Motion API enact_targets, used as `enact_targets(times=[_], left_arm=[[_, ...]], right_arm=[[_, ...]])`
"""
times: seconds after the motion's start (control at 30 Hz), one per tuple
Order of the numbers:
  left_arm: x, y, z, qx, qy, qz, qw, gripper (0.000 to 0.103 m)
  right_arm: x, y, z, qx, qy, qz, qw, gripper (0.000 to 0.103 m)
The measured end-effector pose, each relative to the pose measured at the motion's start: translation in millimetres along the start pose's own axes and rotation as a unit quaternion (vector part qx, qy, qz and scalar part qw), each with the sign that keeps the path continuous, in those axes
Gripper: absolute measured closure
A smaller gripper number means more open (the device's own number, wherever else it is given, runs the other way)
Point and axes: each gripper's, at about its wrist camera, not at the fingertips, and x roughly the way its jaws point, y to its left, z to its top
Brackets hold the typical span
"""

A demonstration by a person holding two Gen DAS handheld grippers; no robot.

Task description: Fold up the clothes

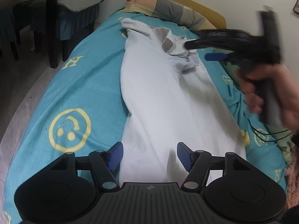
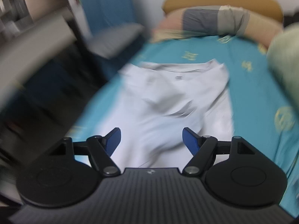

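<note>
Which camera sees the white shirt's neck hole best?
The right wrist view: the white shirt faces it, with collar and label visible, though blurred. In the left wrist view the collar is sharper but bunched up and partly hidden behind the right gripper.

A teal sheet (image 1: 84, 85) printed with yellow smiley faces and letters covers the bed. A striped pillow (image 1: 164, 9) lies at its head, against a mustard headboard (image 1: 205, 7). Beside the bed stands a dark chair (image 1: 61, 16) with a grey cushion (image 1: 82, 0) on its blue cover.
</note>
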Motion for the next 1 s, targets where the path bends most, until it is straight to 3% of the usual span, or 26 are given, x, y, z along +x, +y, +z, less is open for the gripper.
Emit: enact_targets(times=[0.07, 0.17, 0.2, 0.23, 0.27, 0.3, 0.47, 0.53, 0.63, 0.73, 0.8, 0.87, 0.93, 1.0], left_arm=[[5.1, 5.7, 3.0, -0.009, -0.006, -0.02, 0.9997, 0.038], [10.9, 7.7, 1.9, 0.023, -0.019, -0.011, 0.9995, 0.038], [13.0, 8.9, 0.4, 0.038, -0.021, -0.005, 0.999, 0.04], [14.7, 11.6, -1.2, 0.047, -0.024, -0.005, 0.9986, 0.04], [17.4, 16.1, -1.1, 0.038, -0.024, -0.013, 0.9989, 0.04], [20.3, 20.8, -0.8, 0.028, -0.024, -0.023, 0.9991, 0.04], [28.5, 34.9, 4.2, -0.003, -0.042, -0.043, 0.9982, 0.042], [31.9, 35.7, 5.3, -0.004, -0.044, -0.047, 0.9979, 0.042], [34.7, 33.4, 6.7, 0.008, -0.046, -0.045, 0.9979, 0.042], [35.5, 31.7, 4.7, 0.027, -0.048, -0.036, 0.9979, 0.043], [33.3, 29.7, 2.9, 0.04, -0.048, -0.027, 0.9977, 0.043], [30.6, 27.1, 2.0, 0.046, -0.047, -0.02, 0.9977, 0.043], [27.0, 26.3, 0.9, 0.041, -0.043, -0.023, 0.998, 0.043], [17.8, 23.7, -1.3, 0.037, -0.048, -0.024, 0.9979, 0.043]], right_arm=[[34.5, 5.3, 5.7, -0.036, -0.011, -0.028, 0.999, 0.029], [69.3, 2.4, 11.6, -0.052, -0.036, -0.043, 0.997, 0.03], [72.5, -2.1, 14.0, -0.046, -0.044, -0.047, 0.997, 0.036], [75.7, -6.6, 16.4, -0.041, -0.051, -0.051, 0.997, 0.054], [78.8, -11.2, 18.8, -0.035, -0.058, -0.055, 0.996, 0.085], [82.0, -15.7, 21.2, -0.029, -0.065, -0.059, 0.996, 0.093], [95.9, -44.7, 36.4, 0.011, -0.101, -0.083, 0.991, 0.095], [107.9, -64.6, 41.9, 0.045, -0.094, -0.097, 0.99, 0.095], [124.1, -90.5, 44.4, 0.087, -0.082, -0.111, 0.987, 0.094], [122.1, -97.6, 38.0, 0.117, -0.074, -0.083, 0.987, 0.089], [113.0, -94.6, 35.8, 0.127, -0.056, -0.069, 0.988, 0.074], [95.1, -87.2, 30.7, 0.128, -0.05, -0.057, 0.989, 0.036], [68.9, -76.4, 23.9, 0.124, -0.051, -0.063, 0.989, 0.025], [37.6, -63.4, 16.4, 0.127, -0.048, -0.055, 0.989, 0.026]])
